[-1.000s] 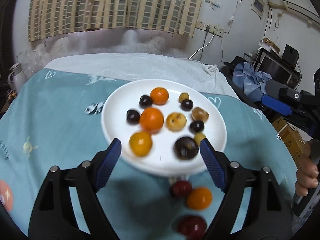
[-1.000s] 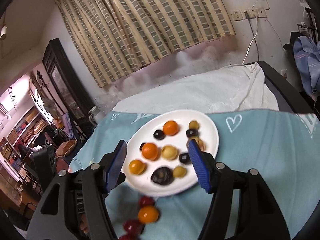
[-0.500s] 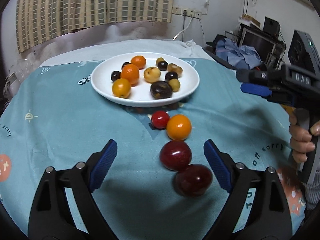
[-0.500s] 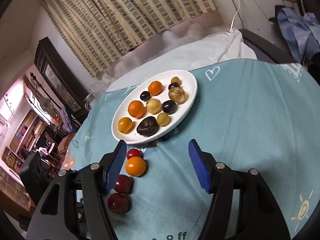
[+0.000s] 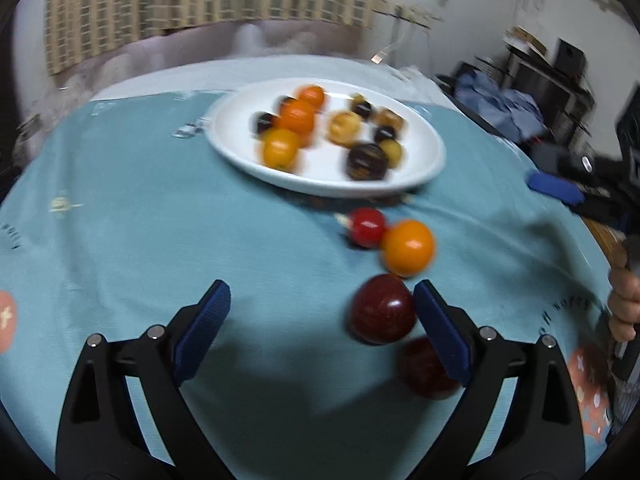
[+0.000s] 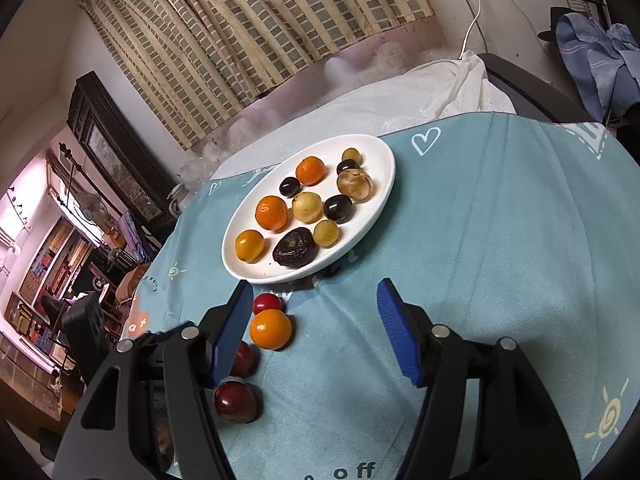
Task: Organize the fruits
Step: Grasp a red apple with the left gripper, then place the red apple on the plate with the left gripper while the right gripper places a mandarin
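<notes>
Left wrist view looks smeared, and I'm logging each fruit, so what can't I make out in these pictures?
- Left wrist: motion blur smears the fruit on the white plate, hiding their kinds.
- Left wrist: the nearest dark red fruit is partly behind a blue finger.
- Right wrist: the second dark red fruit is mostly behind a finger.

left wrist view motion-blurred | nearest plum (image 5: 426, 368) half behind tool finger (right one) | second plum (image 6: 242, 358) partly hidden
</notes>
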A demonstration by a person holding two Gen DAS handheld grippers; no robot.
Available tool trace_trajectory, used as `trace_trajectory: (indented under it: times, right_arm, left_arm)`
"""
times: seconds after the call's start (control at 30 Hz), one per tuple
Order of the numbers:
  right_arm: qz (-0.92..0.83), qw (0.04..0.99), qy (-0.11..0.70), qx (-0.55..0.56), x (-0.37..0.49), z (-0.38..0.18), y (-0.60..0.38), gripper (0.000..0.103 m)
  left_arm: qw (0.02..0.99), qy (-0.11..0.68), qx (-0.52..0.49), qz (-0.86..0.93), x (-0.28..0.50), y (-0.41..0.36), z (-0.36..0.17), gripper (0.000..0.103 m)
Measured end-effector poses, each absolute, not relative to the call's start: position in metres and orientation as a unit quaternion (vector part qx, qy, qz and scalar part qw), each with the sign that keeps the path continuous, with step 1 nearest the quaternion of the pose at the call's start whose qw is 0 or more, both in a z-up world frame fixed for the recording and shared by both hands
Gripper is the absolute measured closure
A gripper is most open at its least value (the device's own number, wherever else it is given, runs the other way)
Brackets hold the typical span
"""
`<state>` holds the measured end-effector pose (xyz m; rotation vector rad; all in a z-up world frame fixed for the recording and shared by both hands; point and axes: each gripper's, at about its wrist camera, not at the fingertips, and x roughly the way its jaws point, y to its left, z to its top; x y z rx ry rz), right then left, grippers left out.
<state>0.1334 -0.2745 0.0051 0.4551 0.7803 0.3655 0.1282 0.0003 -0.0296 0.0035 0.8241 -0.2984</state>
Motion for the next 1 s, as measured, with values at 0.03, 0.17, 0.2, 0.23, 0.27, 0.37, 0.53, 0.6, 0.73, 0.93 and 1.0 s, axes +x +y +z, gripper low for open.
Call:
trace_trajectory:
  times: [0.03, 0.17, 0.2, 0.23, 0.27, 0.37, 0.53, 0.6, 0.73, 0.93, 1.0]
  right_arm:
    - [0.176, 0.884, 0.374, 0.219, 0.133, 0.005, -0.275, 0.038]
    - [0.177, 0.885, 0.371, 0.218, 0.132, 0.007, -0.274, 0.038]
    - [0.177, 0.885, 0.372, 0.217, 0.132, 0.007, -0.273, 0.038]
    - [0.178, 0.885, 0.372, 0.215, 0.132, 0.007, -0.273, 0.038]
    - [0.177, 0.885, 0.372, 0.214, 0.132, 0.007, -0.273, 0.038]
    - [0.176, 0.885, 0.374, 0.213, 0.132, 0.006, -0.272, 0.038]
    - [0.177, 0.888, 0.373, 0.205, 0.133, 0.006, -0.271, 0.038]
    - [0.179, 0.888, 0.375, 0.2, 0.133, 0.005, -0.268, 0.038]
    - [0.181, 0.888, 0.377, 0.19, 0.133, 0.004, -0.265, 0.038]
    - [0.183, 0.89, 0.377, 0.179, 0.132, 0.003, -0.261, 0.038]
    - [0.185, 0.891, 0.378, 0.173, 0.131, 0.002, -0.257, 0.038]
  left_arm:
    - [0.91, 0.396, -0.013, -0.119, 0.129, 0.014, -0.027, 0.008]
    - [0.91, 0.39, -0.078, -0.114, 0.128, 0.042, -0.021, 0.009]
    - [0.911, 0.386, -0.08, -0.121, 0.125, 0.041, -0.019, 0.009]
    - [0.912, 0.385, -0.071, -0.125, 0.124, 0.037, -0.018, 0.009]
    - [0.912, 0.385, -0.056, -0.127, 0.123, 0.032, -0.019, 0.009]
    - [0.912, 0.39, -0.002, -0.129, 0.122, 0.011, -0.027, 0.01]
    - [0.912, 0.39, 0.042, -0.12, 0.127, -0.001, -0.036, 0.022]
    - [0.91, 0.394, 0.05, -0.123, 0.129, -0.003, -0.039, 0.028]
    - [0.904, 0.404, 0.051, -0.133, 0.131, -0.005, -0.043, 0.04]
    - [0.893, 0.424, 0.021, -0.147, 0.136, 0.003, -0.048, 0.063]
    - [0.894, 0.423, 0.023, -0.146, 0.136, 0.003, -0.049, 0.063]
